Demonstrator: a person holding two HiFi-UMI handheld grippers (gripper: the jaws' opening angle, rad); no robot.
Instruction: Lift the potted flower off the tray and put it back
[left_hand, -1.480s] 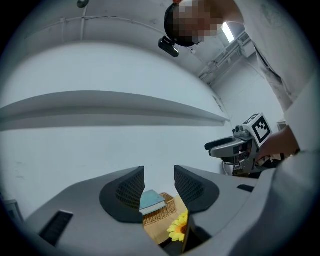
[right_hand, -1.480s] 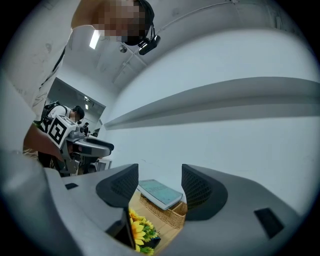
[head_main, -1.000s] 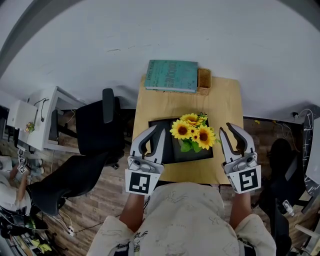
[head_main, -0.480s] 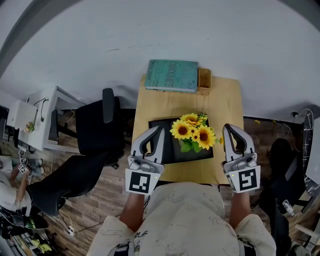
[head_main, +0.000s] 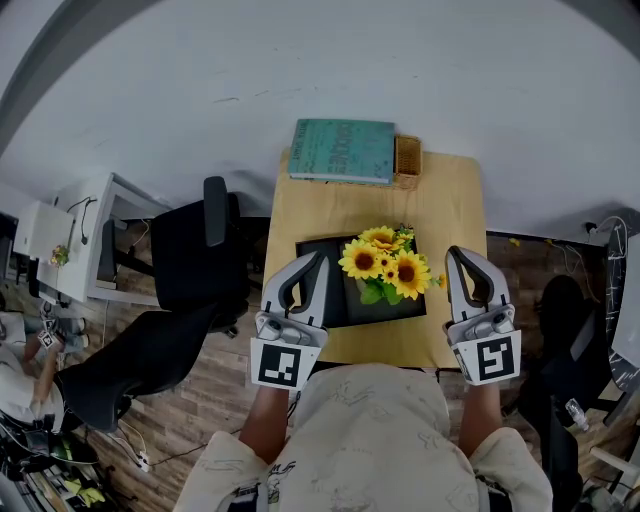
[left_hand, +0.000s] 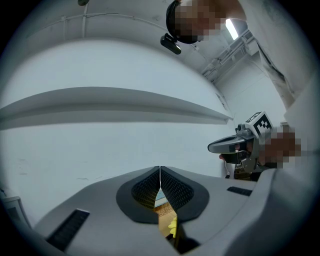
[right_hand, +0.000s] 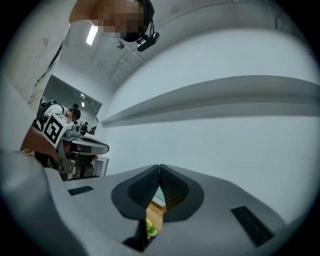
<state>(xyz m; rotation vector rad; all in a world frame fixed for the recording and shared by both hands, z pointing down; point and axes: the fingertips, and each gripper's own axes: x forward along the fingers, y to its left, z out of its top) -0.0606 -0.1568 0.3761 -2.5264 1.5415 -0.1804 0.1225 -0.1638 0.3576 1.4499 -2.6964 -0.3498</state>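
Note:
The potted sunflowers (head_main: 386, 264) stand on the black tray (head_main: 394, 311) in the middle of the small wooden table (head_main: 445, 200). My left gripper (head_main: 321, 256) hovers at the tray's left edge, shut and empty. To the right of the flowers, off the tray, my right gripper (head_main: 459, 252) is also shut and empty. Neither one touches the pot. In the left gripper view the jaws (left_hand: 160, 172) meet, with a sliver of yellow petal (left_hand: 172, 227) below them. The right gripper view shows its closed jaws (right_hand: 159, 168) and a bit of the flowers (right_hand: 149, 228).
A teal book (head_main: 343, 151) and a small wicker basket (head_main: 408, 160) lie at the table's far edge. A black office chair (head_main: 195, 255) stands left of the table, another dark chair (head_main: 565, 325) to the right. A white wall lies beyond.
The right gripper's jaws, apart one second ago, have closed. The left jaws closed a little too. Both hands stayed where they were.

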